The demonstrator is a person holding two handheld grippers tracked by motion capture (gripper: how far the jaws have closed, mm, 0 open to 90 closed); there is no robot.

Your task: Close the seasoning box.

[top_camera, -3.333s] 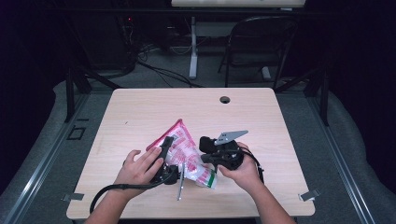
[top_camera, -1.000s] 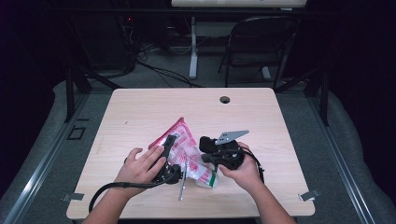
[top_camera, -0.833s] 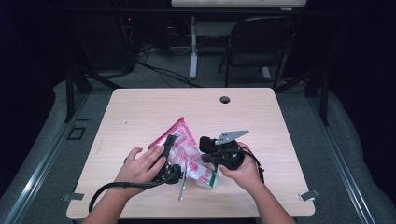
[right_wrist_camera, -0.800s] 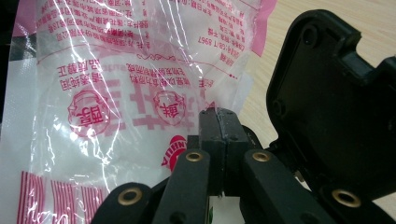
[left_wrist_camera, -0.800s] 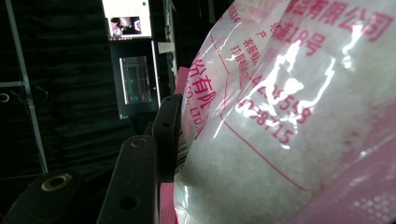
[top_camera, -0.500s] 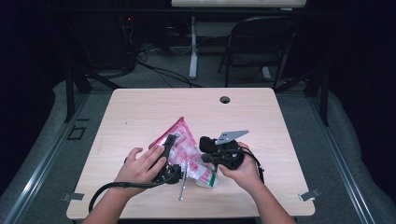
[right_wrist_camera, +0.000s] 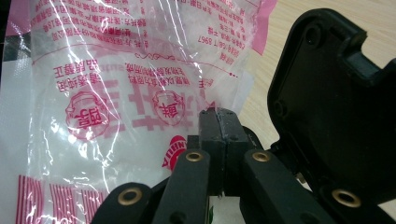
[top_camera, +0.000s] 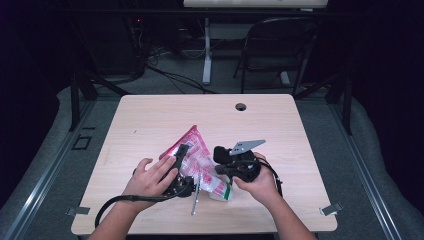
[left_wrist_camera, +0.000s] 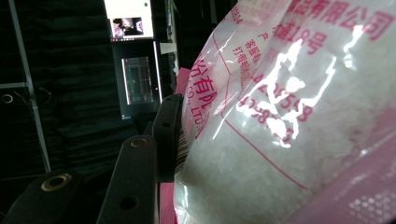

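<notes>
Bag (top_camera: 196, 159): clear plastic, pink edges, pink-red printed characters, red round emblems, pink stripes at one end, white grains inside, green patch at lower corner. Grippers (top_camera: 180, 170) (top_camera: 222, 159): black bodies, black jaws, brass-coloured rivets; grey three-cornered plate (top_camera: 246, 146) on right one. Cables black. Table (top_camera: 150, 115): pale wood grain, dark round hole (top_camera: 241, 106) near far edge. Floor (top_camera: 45, 150) grey. Chair (top_camera: 280, 45) black.
</notes>
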